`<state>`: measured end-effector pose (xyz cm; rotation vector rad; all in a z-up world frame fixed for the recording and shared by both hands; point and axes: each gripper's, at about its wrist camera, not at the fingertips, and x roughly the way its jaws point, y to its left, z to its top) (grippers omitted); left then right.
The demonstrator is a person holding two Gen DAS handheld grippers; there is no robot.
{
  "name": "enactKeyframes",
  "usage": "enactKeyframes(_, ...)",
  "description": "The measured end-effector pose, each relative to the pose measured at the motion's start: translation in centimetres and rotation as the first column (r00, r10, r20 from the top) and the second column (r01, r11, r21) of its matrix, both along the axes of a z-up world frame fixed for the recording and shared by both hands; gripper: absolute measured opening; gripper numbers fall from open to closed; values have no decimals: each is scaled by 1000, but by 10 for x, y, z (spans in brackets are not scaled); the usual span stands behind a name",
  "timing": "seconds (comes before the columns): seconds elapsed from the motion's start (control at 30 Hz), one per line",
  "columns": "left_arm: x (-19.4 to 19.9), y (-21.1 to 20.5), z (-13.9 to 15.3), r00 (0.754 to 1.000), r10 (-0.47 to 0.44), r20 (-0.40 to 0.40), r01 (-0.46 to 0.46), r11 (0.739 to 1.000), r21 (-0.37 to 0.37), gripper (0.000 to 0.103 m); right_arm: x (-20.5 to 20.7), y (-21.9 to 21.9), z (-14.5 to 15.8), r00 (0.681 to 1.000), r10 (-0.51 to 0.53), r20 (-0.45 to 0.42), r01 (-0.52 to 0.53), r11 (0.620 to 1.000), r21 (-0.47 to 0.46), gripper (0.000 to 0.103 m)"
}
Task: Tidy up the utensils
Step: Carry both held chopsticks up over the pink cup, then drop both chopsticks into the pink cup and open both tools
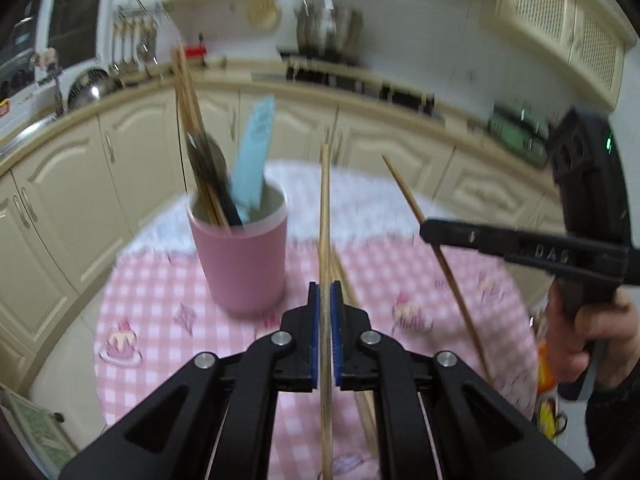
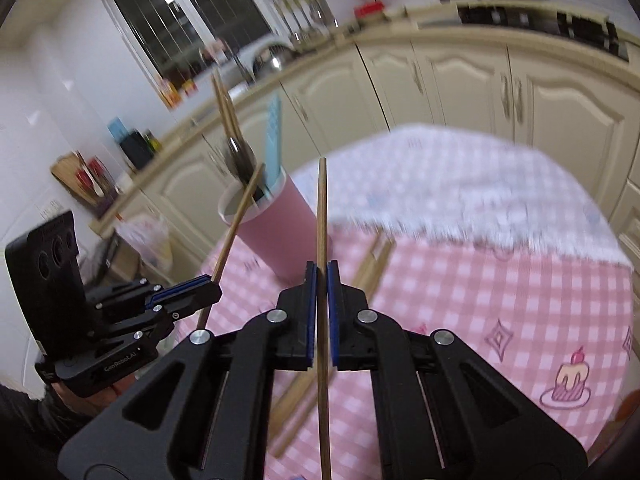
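Chopsticks, a spoon and a blue utensil already stand in the pink cup point(image 1: 240, 256), each of left gripper point(image 1: 325, 300) and right gripper point(image 2: 322, 280) is clamped on one chopstick, more lie on the checked tablecloth point(image 2: 480, 300)

One pink cup point(image 1: 240, 258) stands on the table point(image 1: 420, 280). Two chopsticks are held up, one point(image 1: 325, 208) per gripper point(image 2: 320, 216). More lie blurred below.
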<state>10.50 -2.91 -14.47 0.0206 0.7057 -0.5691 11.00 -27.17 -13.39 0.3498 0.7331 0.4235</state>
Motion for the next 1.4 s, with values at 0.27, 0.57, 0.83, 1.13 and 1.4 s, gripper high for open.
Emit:
enactKeyframes(0.27, 11, 25, 55, 970, 157, 187, -127, 979, -161, 5, 8, 4, 53, 979, -58, 194, 46, 997, 67, 5)
enactKeyframes(0.57, 30, 45, 116, 903, 265, 338, -170, 943, -286, 5, 43, 32, 103, 923, -94, 374, 54, 992, 116, 6)
enactKeyframes(0.83, 64, 44, 138, 842, 352, 409, -191, 903, -384, 5, 82, 54, 120, 887, -125, 445, 78, 989, 123, 6)
enactKeyframes(1.13, 99, 29, 118, 838, 361, 410, -204, 903, -378, 5, 112, 69, 107, 878, -130, 460, 100, 991, 88, 6)
enactKeyframes(1.4, 115, 27, 92, 850, 366, 379, -224, 902, -369, 5, 122, 74, 84, 897, -109, 428, 92, 994, 61, 6)
